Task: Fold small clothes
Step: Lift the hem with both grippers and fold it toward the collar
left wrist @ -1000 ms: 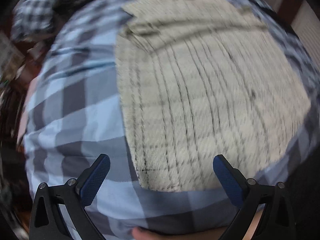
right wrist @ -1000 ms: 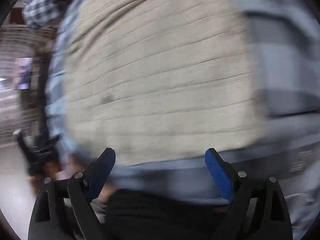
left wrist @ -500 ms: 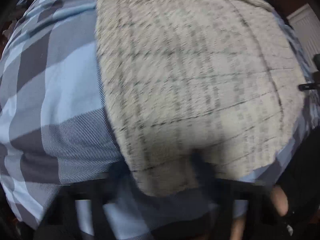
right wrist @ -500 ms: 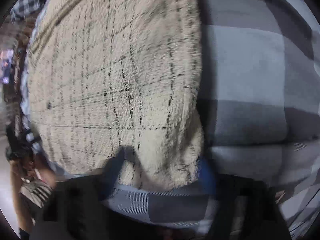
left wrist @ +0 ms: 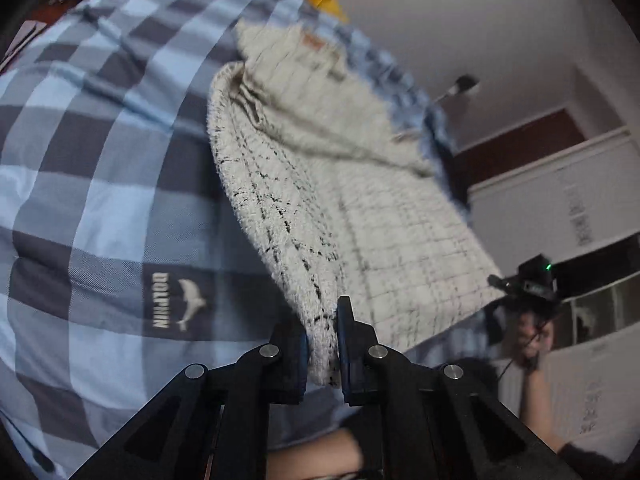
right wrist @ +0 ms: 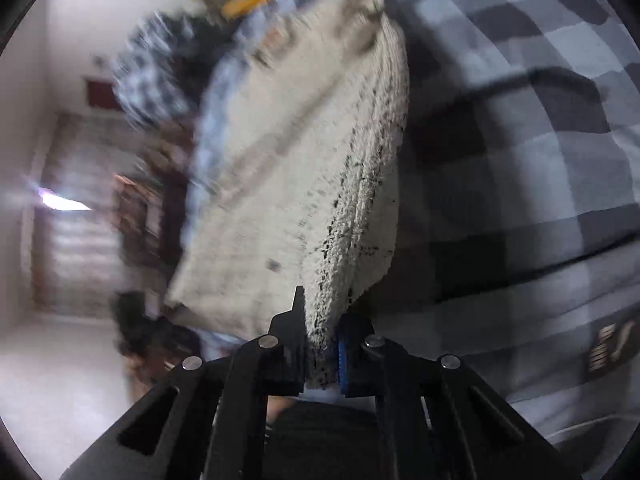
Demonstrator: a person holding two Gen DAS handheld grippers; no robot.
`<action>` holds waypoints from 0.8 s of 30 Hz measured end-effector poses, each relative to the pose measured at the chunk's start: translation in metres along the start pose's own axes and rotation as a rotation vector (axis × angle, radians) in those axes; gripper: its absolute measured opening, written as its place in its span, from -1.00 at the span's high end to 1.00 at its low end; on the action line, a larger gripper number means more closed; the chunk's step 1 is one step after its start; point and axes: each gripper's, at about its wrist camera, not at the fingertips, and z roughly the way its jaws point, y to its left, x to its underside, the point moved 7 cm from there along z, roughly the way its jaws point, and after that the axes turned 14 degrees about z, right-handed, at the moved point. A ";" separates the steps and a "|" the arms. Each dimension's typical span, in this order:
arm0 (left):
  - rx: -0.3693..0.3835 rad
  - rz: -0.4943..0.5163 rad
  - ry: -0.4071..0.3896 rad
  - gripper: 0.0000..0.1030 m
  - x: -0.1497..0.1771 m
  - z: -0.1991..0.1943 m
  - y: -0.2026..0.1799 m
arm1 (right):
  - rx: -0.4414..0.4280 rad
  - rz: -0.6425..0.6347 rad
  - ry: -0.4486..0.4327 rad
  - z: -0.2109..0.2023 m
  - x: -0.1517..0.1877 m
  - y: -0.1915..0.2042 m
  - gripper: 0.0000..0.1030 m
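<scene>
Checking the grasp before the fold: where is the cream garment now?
Centre of both wrist views: the cream garment is pinched at its near corners by left gripper and right gripper, over the checked bedding.

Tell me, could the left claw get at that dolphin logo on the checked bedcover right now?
Probably not freely: the left claw is clamped on the fuzzy cream grid-patterned garment, though the dolphin logo lies uncovered close beside it.

The near corner of the cream knit garment (left wrist: 360, 220) is hidden between the closed fingers of the left gripper (left wrist: 323, 344) — its far end is blurred. In the right wrist view, the room at left is motion-smeared, and the checked bedcover (right wrist: 520, 160) — cut off by the frame edge — carries an illegible logo.
</scene>
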 end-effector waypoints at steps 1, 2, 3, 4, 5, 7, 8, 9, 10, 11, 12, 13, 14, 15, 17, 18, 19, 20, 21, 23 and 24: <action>0.014 -0.004 -0.022 0.80 0.000 -0.008 -0.008 | -0.050 0.005 -0.016 -0.002 0.005 0.009 0.86; 0.030 -0.009 -0.043 0.80 0.000 -0.016 -0.016 | -0.100 -0.001 -0.026 -0.002 0.011 0.017 0.86; 0.039 -0.012 -0.057 0.80 0.002 -0.022 -0.022 | -0.147 -0.012 -0.034 -0.009 0.016 0.027 0.86; 0.048 -0.013 -0.070 0.80 0.004 -0.029 -0.031 | -0.188 -0.027 -0.038 -0.021 0.018 0.033 0.86; 0.047 -0.003 -0.075 0.80 0.007 -0.039 -0.039 | -0.214 -0.034 -0.038 -0.022 0.027 0.040 0.86; 0.046 0.029 -0.088 0.80 0.017 -0.062 -0.055 | -0.253 -0.052 -0.038 -0.024 0.048 0.058 0.86; 0.046 0.047 -0.093 0.80 0.021 -0.073 -0.062 | -0.265 -0.063 -0.038 -0.037 0.053 0.056 0.87; 0.047 0.059 -0.100 0.80 0.030 -0.086 -0.071 | -0.272 -0.080 -0.034 -0.042 0.058 0.061 0.87; 0.047 0.065 -0.105 0.80 0.038 -0.093 -0.075 | -0.269 -0.091 -0.030 -0.047 0.060 0.059 0.87; 0.047 0.078 -0.112 0.80 0.052 -0.105 -0.083 | -0.259 -0.101 -0.028 -0.053 0.063 0.059 0.87; 0.046 0.086 -0.122 0.80 0.066 -0.118 -0.091 | -0.234 -0.125 -0.026 -0.063 0.076 0.057 0.87; 0.050 0.086 -0.127 0.80 0.077 -0.126 -0.095 | -0.216 -0.143 -0.024 -0.075 0.071 0.051 0.87; 0.057 0.082 -0.131 0.80 0.094 -0.135 -0.101 | -0.197 -0.159 -0.025 -0.082 0.074 0.047 0.87; 0.060 0.079 -0.138 0.80 0.106 -0.143 -0.107 | -0.174 -0.184 -0.028 -0.092 0.086 0.042 0.87; 0.085 0.055 -0.156 0.80 0.132 -0.157 -0.119 | -0.166 -0.193 -0.033 -0.106 0.082 0.034 0.87; 0.094 0.044 -0.165 0.80 0.141 -0.162 -0.122 | -0.172 -0.189 -0.037 -0.113 0.089 0.031 0.86; 0.094 0.027 -0.179 0.80 0.147 -0.165 -0.123 | -0.179 -0.187 -0.040 -0.128 0.098 0.021 0.86; 0.088 0.011 -0.187 0.80 0.150 -0.166 -0.121 | -0.175 -0.182 -0.045 -0.127 0.100 0.020 0.86; 0.076 -0.007 -0.191 0.80 0.151 -0.165 -0.116 | -0.159 -0.178 -0.050 -0.129 0.103 0.016 0.86; 0.056 -0.063 -0.197 0.80 0.146 -0.158 -0.099 | -0.106 -0.145 -0.050 -0.113 0.093 0.012 0.86; 0.064 -0.101 -0.199 0.80 0.137 -0.151 -0.086 | -0.084 -0.111 -0.036 -0.102 0.082 0.007 0.86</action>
